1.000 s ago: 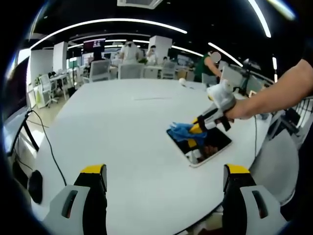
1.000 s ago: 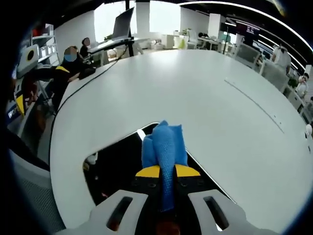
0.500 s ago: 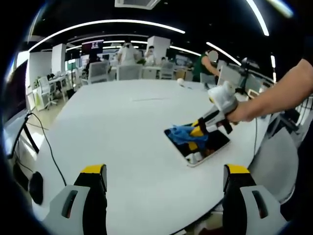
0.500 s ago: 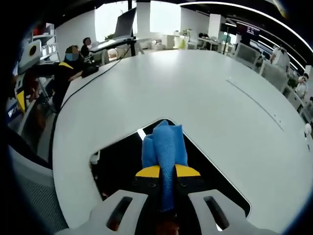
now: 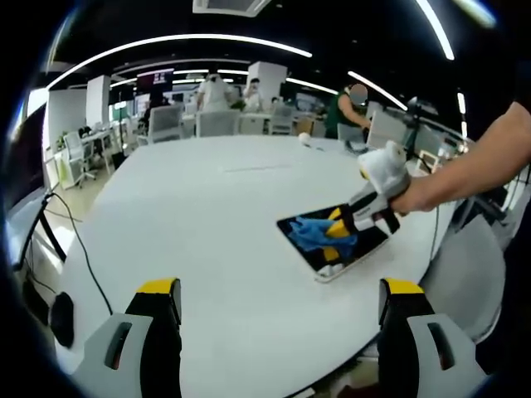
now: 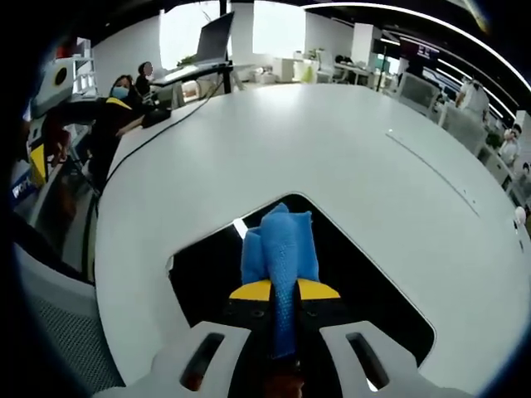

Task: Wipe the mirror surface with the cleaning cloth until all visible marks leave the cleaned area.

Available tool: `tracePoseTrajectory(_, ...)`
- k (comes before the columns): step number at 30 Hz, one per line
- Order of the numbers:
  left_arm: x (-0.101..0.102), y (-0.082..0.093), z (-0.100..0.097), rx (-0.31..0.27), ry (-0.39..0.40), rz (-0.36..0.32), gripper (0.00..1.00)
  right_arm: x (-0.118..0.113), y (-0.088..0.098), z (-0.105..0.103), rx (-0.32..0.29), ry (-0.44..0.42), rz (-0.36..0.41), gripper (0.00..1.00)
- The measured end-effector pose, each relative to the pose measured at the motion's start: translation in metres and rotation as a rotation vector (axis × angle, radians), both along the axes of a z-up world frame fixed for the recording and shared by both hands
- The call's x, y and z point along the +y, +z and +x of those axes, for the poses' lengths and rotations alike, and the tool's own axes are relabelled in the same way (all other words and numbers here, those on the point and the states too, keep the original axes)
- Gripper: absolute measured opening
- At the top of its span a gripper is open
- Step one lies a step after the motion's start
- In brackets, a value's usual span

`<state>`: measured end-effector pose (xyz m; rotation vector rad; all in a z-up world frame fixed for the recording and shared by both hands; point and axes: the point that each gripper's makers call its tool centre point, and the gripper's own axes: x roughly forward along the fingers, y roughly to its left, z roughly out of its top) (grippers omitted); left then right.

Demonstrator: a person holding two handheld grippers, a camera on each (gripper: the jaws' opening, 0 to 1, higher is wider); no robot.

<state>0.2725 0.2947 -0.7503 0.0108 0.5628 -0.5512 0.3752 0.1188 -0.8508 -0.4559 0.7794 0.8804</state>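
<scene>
A rectangular mirror [image 5: 310, 254] [image 6: 365, 282] with a pale frame lies flat on the white table [image 5: 207, 215], reflecting dark ceiling. My right gripper [image 6: 280, 292] [image 5: 342, 229] is shut on a folded blue cleaning cloth [image 6: 279, 243] [image 5: 314, 232], which presses on the glass near the middle of the mirror. A person's hand and bare forearm [image 5: 465, 170] hold that gripper in the left gripper view. My left gripper [image 5: 280, 300] is open with nothing between its yellow-tipped fingers, low over the table's near edge, well away from the mirror.
The big white oval table [image 6: 332, 157] stretches far beyond the mirror. A black cable [image 5: 79, 240] trails along its left edge. Office chairs [image 5: 170, 118] and desks stand behind. Seated people [image 6: 116, 108] are off the table's far side.
The cloth in my right gripper has slid back across the glass, so more dark mirror shows beyond it. My left gripper has stayed in place.
</scene>
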Motion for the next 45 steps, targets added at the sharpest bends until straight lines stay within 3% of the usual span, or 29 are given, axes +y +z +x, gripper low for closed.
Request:
tracePoseTrajectory(18, -0.006, -0.003, -0.005, -0.017, -0.04, 0.029, 1.0, 0.001, -0.002, -0.021, 0.0, 0.006, 0.005, 0.04)
tracePoseTrajectory(45, -0.013, -0.006, -0.005, -0.005, -0.053, 0.019, 1.0, 0.006, -0.002, -0.063, 0.013, 0.034, 0.035, 0.04)
